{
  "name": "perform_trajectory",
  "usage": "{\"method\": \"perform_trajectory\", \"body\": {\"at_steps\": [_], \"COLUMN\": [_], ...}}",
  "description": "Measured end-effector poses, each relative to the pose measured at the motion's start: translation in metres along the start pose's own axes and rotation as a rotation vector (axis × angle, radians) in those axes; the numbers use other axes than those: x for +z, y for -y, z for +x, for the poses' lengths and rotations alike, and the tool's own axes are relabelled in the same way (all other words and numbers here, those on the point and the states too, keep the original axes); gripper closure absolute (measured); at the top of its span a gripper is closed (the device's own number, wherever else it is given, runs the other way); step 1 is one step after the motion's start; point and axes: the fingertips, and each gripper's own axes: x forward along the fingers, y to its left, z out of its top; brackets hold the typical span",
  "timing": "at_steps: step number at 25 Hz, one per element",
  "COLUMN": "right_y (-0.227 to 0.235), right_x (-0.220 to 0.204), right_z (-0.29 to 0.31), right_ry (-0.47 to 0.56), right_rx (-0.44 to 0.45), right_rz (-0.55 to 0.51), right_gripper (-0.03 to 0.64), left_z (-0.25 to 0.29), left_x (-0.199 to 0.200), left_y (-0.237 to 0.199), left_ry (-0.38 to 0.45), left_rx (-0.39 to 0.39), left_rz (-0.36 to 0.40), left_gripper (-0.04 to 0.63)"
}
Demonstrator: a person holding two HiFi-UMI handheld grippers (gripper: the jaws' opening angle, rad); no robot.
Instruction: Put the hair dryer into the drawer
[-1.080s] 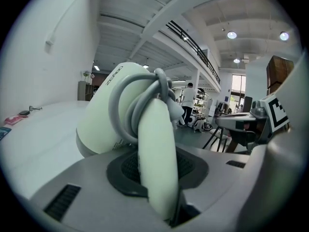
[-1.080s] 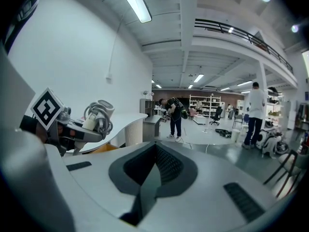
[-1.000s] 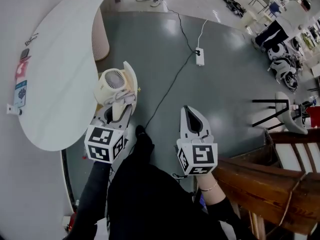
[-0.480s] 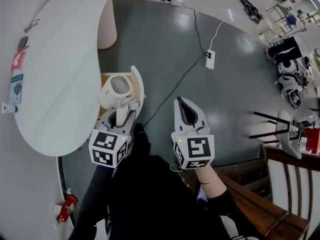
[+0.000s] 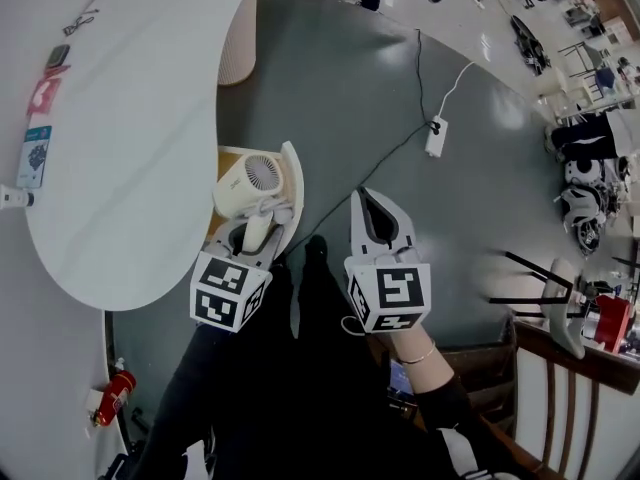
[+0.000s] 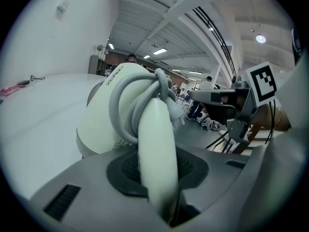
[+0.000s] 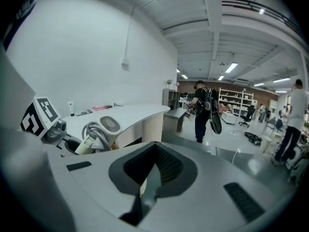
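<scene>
The cream hair dryer (image 5: 250, 180) has its grey cord wound round it, and its grille faces up. My left gripper (image 5: 255, 230) is shut on its handle. The dryer hangs over the open drawer (image 5: 291, 193), whose white front sticks out from under the white table (image 5: 130, 148). In the left gripper view the dryer (image 6: 111, 115) fills the middle, with its handle pinched between the jaws of my left gripper (image 6: 157, 163). My right gripper (image 5: 372, 208) hovers to the right of the drawer, shut and empty. In the right gripper view the right gripper (image 7: 153, 151) shows jaws together, and the dryer (image 7: 104, 127) is at the left.
A black cable runs across the green floor to a white power strip (image 5: 435, 136). A red fire extinguisher (image 5: 110, 393) stands at the lower left. Wooden furniture (image 5: 540, 368) is at the lower right. Small items (image 5: 40, 148) lie on the table's far side. A person (image 7: 205, 110) walks in the background.
Both grippers have moved toward the table, and the hair dryer has sunk closer to the open drawer. The left gripper's hold on the handle is unchanged.
</scene>
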Motion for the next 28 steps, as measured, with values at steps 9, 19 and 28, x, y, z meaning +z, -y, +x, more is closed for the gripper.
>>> {"method": "perform_trajectory", "body": {"at_steps": [9,19,28], "right_y": [0.003,0.009,-0.010], "right_x": [0.018,0.044,0.051], "right_z": [0.055,0.118,0.161], "right_ry": [-0.015,-0.034,-0.067], "right_rx": [0.094,0.216,0.377], "right_rz": [-0.065,-0.134,-0.219], "right_gripper": [0.615,0.615,0.615], "left_z": [0.024,0.050,0.068], "left_x": [-0.006,-0.007,-0.029], "left_y": [-0.015,-0.026,-0.041], "left_ry": [-0.043,-0.072,-0.127], "left_rx": [0.033,0.075,0.160], "left_rz": [-0.058,-0.161,-0.277], "left_gripper": [0.482,0.482,0.482]}}
